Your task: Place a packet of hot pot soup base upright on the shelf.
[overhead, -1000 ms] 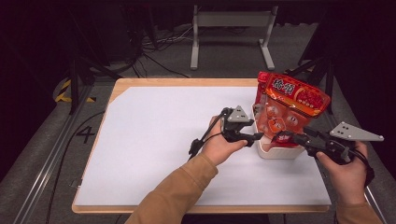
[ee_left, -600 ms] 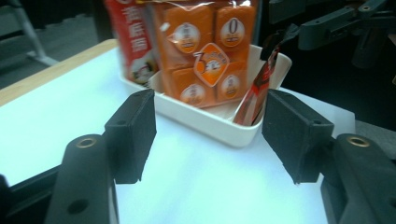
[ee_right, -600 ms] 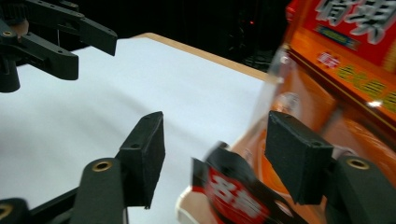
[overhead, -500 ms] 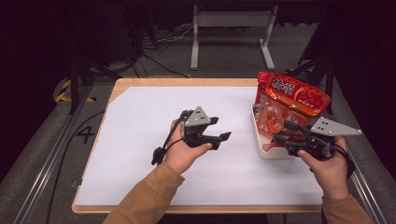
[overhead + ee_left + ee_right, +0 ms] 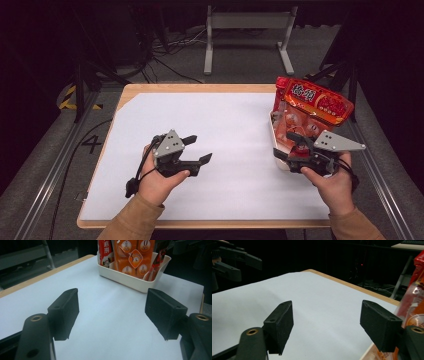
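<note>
left gripper (image 5: 196,148) mid-table, jaws just opening (empty), right gripper (image 5: 286,145) beside snack bag (image 5: 310,107)

Snack bag (image 5: 130,255) top beyond frame edge

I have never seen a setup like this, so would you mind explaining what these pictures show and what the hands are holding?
A person sits at a table covered with a white sheet and holds a hand tool with two black jaws in each hand. The high view looks down from above: the left gripper is over the middle of the sheet, and the right gripper is beside a white tray. The other two pictures come from cameras riding on the grippers, looking along their own jaws. A red snack bag stands in the tray, with orange packets that show in the left gripper view. Both grippers' jaws have just been opening and now stand apart with nothing between them, so nothing is held.
</note>
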